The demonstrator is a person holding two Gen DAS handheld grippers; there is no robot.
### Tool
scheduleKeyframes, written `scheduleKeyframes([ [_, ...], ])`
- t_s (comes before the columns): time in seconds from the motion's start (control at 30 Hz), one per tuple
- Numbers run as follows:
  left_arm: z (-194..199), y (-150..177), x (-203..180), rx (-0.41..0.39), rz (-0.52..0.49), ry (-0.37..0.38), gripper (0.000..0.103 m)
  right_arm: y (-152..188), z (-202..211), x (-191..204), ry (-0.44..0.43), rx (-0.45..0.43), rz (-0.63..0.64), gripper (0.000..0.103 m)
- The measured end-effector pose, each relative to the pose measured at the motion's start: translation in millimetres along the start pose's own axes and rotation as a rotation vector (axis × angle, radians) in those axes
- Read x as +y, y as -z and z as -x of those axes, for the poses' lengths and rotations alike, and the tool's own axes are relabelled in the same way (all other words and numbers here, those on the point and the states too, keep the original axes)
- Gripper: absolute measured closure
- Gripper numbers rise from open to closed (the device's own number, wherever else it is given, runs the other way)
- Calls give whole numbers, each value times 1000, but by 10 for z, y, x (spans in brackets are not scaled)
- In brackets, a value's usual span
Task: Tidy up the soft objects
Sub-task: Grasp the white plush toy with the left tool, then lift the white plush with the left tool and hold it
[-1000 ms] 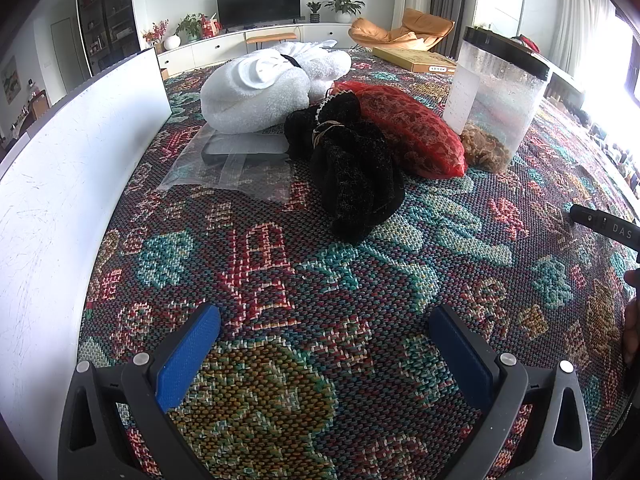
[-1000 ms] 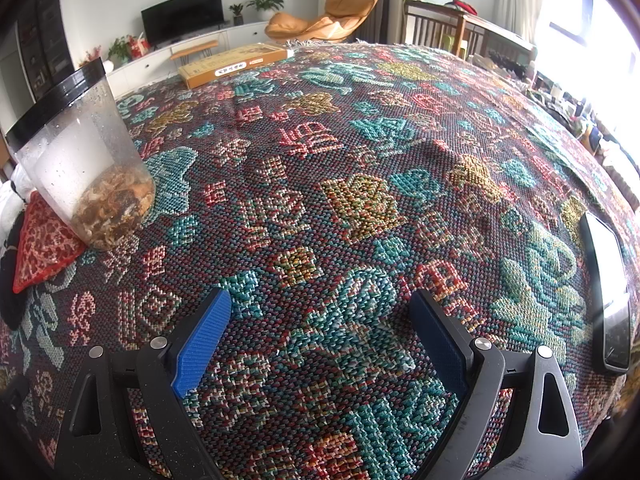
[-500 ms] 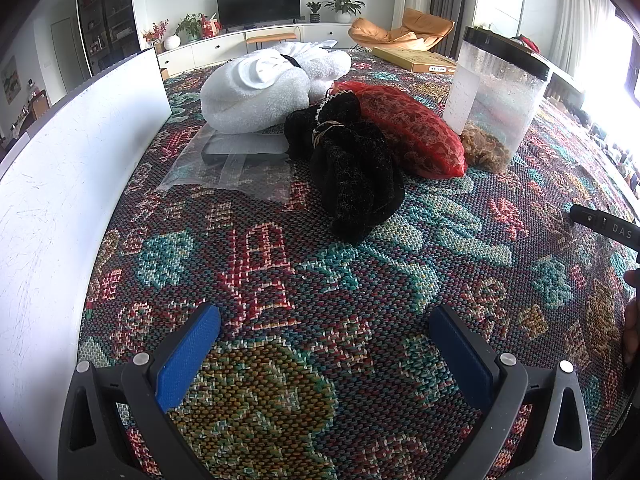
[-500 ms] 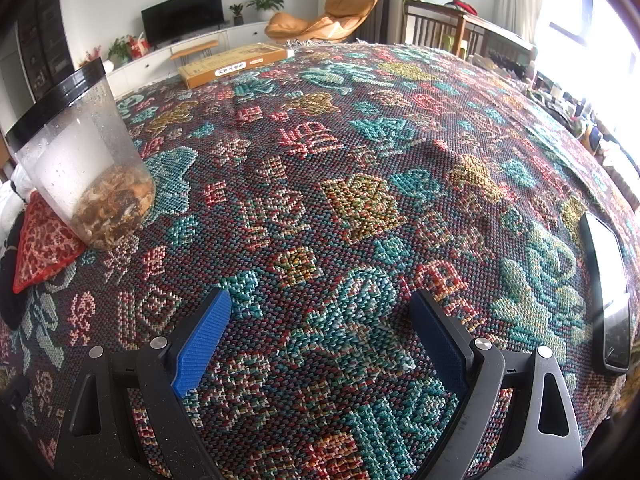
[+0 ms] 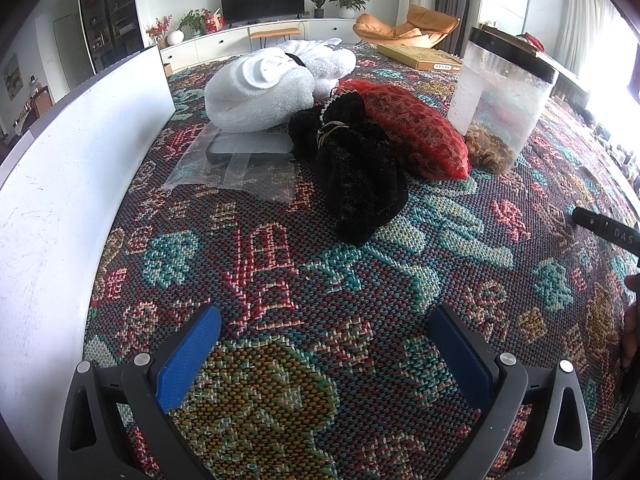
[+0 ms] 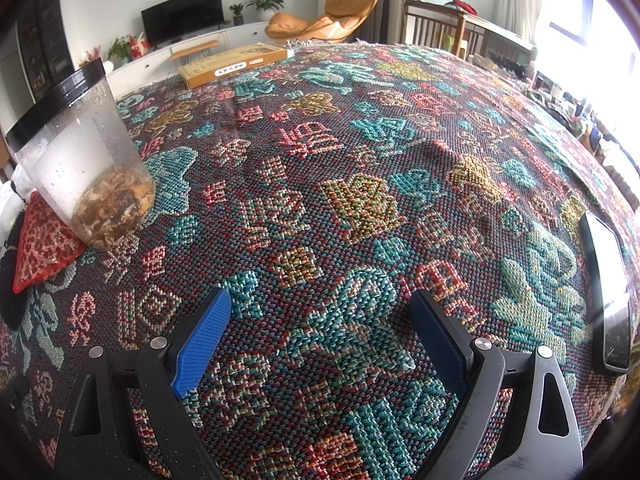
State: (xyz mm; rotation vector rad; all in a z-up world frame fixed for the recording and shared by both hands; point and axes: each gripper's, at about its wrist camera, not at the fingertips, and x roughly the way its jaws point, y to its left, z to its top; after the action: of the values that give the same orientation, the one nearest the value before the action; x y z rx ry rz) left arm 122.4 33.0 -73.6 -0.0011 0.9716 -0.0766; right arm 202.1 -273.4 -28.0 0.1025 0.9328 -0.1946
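Hand-held grippers: we see the left hand-held gripper and right hand-held gripper both spread wide, holding nothing, over the patterned desk. Black pouch lies ahead of the left one, touching red pouch, white towel bundle behind them.

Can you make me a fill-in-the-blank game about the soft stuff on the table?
1. The black bundle leans on a ____ pouch.
2. The jar has a ____ lid.
3. Both the left claw and the right claw are ____.
4. The fluffy towel is ____.

Missing words: red; black; open; white
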Motion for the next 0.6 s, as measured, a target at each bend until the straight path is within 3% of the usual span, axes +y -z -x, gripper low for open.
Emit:
scheduleKeyframes([
  [0.13, 284, -409, 112, -104, 39, 38, 1, 4, 2, -1, 0, 0, 0, 10],
  [0.27, 269, -1133, 198, -167, -20, -65, 1, -3, 0, 1, 0, 0, 0, 10],
  [0.43, -440, -1820, 332, -18, -23, -108, 0, -7, -2, -2, 0, 0, 0, 10],
  [0.5, -786, -1894, 322, 101, -42, -122, 1, -6, -1, -4, 0, 0, 0, 10],
  [0.57, -856, -1843, 314, 109, -39, -90, 45, -6, -1, -6, -1, 0, 0, 10],
  [0.6, -811, -1824, 330, 101, -11, -77, 53, -8, -2, -6, -1, 0, 0, 10],
])
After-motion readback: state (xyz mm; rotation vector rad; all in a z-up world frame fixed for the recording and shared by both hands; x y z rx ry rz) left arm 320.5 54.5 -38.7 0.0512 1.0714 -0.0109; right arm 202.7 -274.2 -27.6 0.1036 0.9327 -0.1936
